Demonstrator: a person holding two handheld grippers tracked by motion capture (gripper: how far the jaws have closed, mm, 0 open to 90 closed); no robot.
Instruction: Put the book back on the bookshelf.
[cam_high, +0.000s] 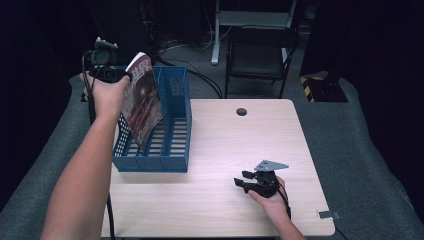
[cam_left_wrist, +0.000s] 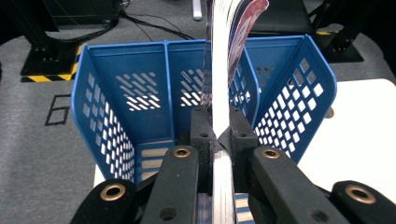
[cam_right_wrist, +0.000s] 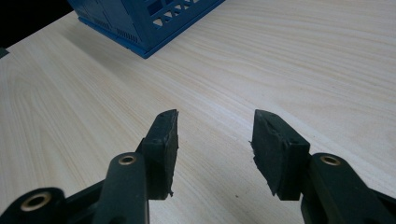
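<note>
The left gripper (cam_left_wrist: 219, 135) pinches a magazine (cam_high: 142, 100) tilted over the blue file rack (cam_high: 172, 150) at the desk's (cam_high: 225, 150) left edge. Its lower corner seems inside a compartment; it could snag the divider and buckle. The right gripper (cam_right_wrist: 215, 140) rests near the desk's front right corner, fingers spread, empty.

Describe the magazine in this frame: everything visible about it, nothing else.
The magazine is thin and glossy, with a dark red cover and white page edges. It stands tilted, its lower corner down inside the blue file rack, its top rising above the rack's rim. The left gripper is shut on its edge; in the left gripper view the pages fan slightly apart above the jaws. The cover print is too blurred to read.
</note>
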